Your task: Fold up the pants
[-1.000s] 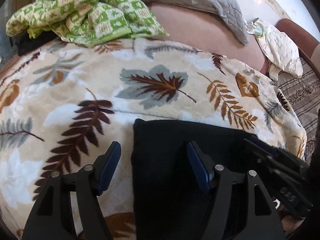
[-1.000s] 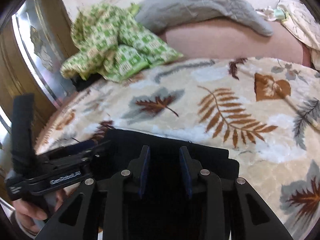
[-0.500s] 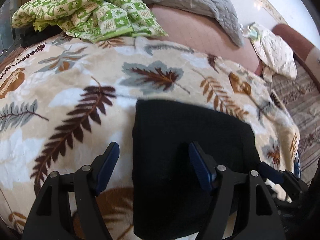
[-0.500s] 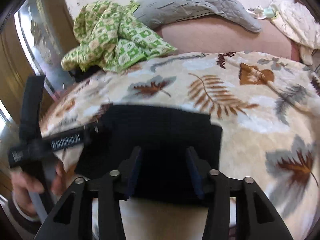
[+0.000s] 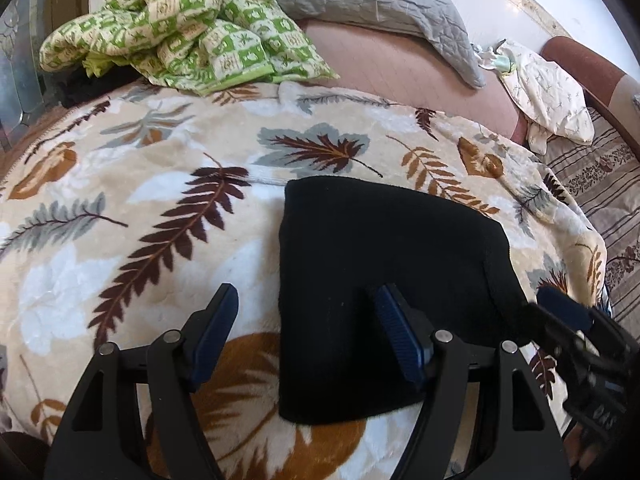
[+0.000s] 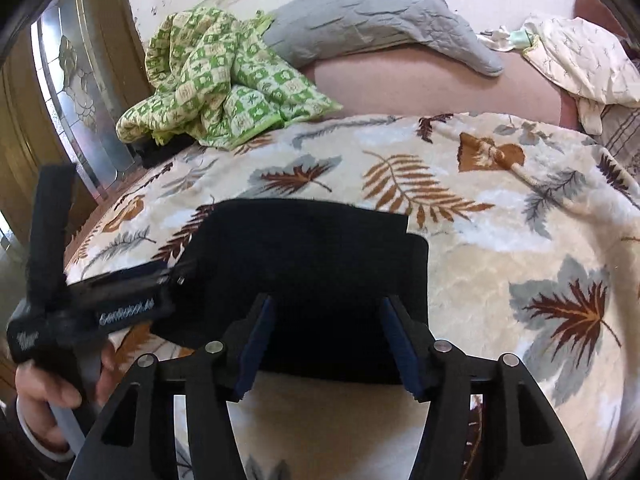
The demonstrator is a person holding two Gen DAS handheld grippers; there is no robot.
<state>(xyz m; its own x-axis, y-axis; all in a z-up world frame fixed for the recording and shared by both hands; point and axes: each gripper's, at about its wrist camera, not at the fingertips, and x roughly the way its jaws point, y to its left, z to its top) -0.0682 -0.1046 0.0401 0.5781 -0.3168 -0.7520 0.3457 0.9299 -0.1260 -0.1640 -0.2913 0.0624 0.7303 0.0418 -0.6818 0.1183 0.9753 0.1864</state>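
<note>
So the black pants (image 5: 384, 280) are sitting as a compact folded slab on the leaf-print blanket (image 5: 140, 208), right in front of me and a bit below both sets of jaws. Looks pretty much done to me, folded down to a squarish packet with the wider run going side to side across my view.

My left gripper (image 5: 306, 328) is spread wide with nothing in it. It straddles the left edge of the packet: one pad hangs over bare blanket, the other over the black cloth. My right gripper (image 6: 328, 340) has just been opening up, and nothing is pinched between its pads. The near edge of the pants (image 6: 312, 272) shows in the gap between them, so that side is centred on the packet's front edge.

That's the bit that matters if another fold is wanted: the near edge lies straight ahead of the right jaws, while the left ones are offset toward the left side. Right hand is the better placed one, I'd say.

Hard to tell from these fisheye shots whether either pad is brushing the fabric or just hovering; I'd guess hovering.

The green checkered quilt (image 5: 180, 24) and grey pillow (image 5: 372, 0) are well apart, up at the far end.
</note>
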